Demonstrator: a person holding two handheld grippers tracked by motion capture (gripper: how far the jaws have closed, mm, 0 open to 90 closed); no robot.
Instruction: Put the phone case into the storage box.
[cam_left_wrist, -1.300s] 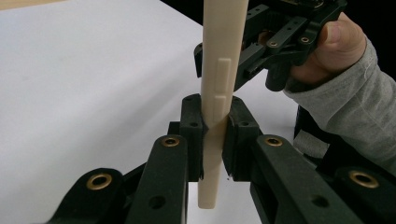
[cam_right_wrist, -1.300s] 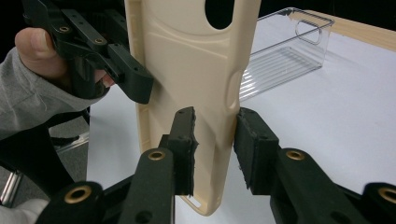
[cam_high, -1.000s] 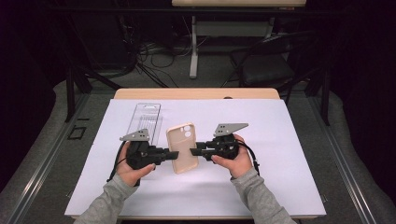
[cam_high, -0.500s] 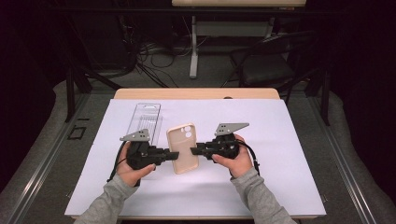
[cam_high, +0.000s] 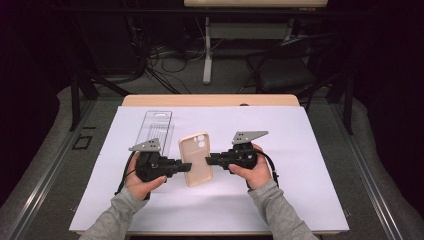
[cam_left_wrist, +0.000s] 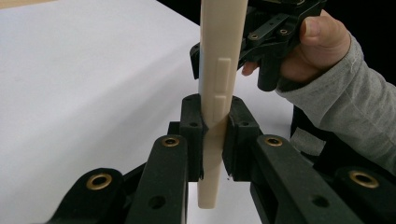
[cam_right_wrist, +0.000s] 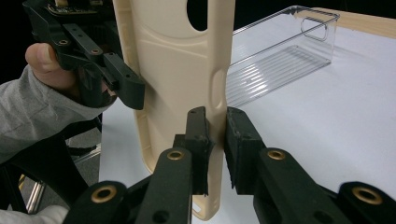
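So the beige phone case (cam_high: 195, 159) is sitting right in the middle of the table, held up off the white sheet (cam_high: 300, 200) between the two claws. The left gripper (cam_high: 186, 166) is clamped tight on the case's left edge – in the left gripper view its pads squeeze the rim from both sides. The right gripper (cam_high: 209, 160) has just been closing in on the opposite edge, and in the right gripper view the case's side wall sits between its pads and looks pinched.

The white sheet covers nearly the whole tabletop, with a strip of light wood (cam_high: 210, 100) showing along the far edge. A clear plastic tray (cam_high: 155, 127) lies flat on the sheet just behind the left gripper. Past the table it's dark – grey floor, a tangle of cables (cam_high: 150, 65), a white table leg (cam_high: 207, 50) and a black chair (cam_high: 285, 70) on the right.
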